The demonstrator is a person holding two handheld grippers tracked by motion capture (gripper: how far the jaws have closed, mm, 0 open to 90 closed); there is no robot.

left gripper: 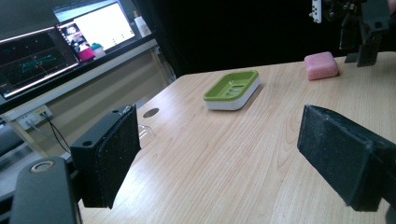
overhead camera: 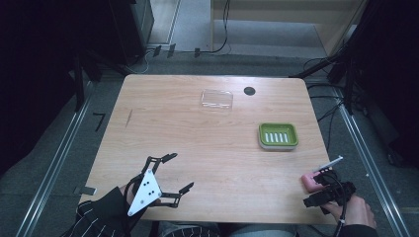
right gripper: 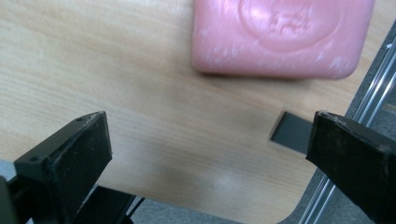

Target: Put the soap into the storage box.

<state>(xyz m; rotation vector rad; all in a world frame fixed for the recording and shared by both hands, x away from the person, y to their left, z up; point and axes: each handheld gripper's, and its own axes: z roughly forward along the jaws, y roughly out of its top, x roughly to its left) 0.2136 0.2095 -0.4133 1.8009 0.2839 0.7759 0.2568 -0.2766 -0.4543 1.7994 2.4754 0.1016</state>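
A pink bar of soap (overhead camera: 311,181) lies near the table's front right corner. Just behind it, above the table edge, hangs my right gripper (overhead camera: 323,193), open and tipped downward. In the right gripper view the soap (right gripper: 280,35) lies flat beyond the right gripper (right gripper: 210,154), with bare wood between the jaws. A green soap dish (overhead camera: 278,135) on a white base sits empty at mid right. My left gripper (overhead camera: 179,172) is wide open near the front left, holding nothing. The left gripper view looks between the left gripper's pads (left gripper: 219,154) to the dish (left gripper: 231,88) and soap (left gripper: 321,65).
A clear plastic lid (overhead camera: 216,98) lies flat at the far centre, beside a round black cable hole (overhead camera: 249,91). The wooden table (overhead camera: 197,133) has rails on the floor at both sides. Monitors (left gripper: 70,42) stand off the table in the left gripper view.
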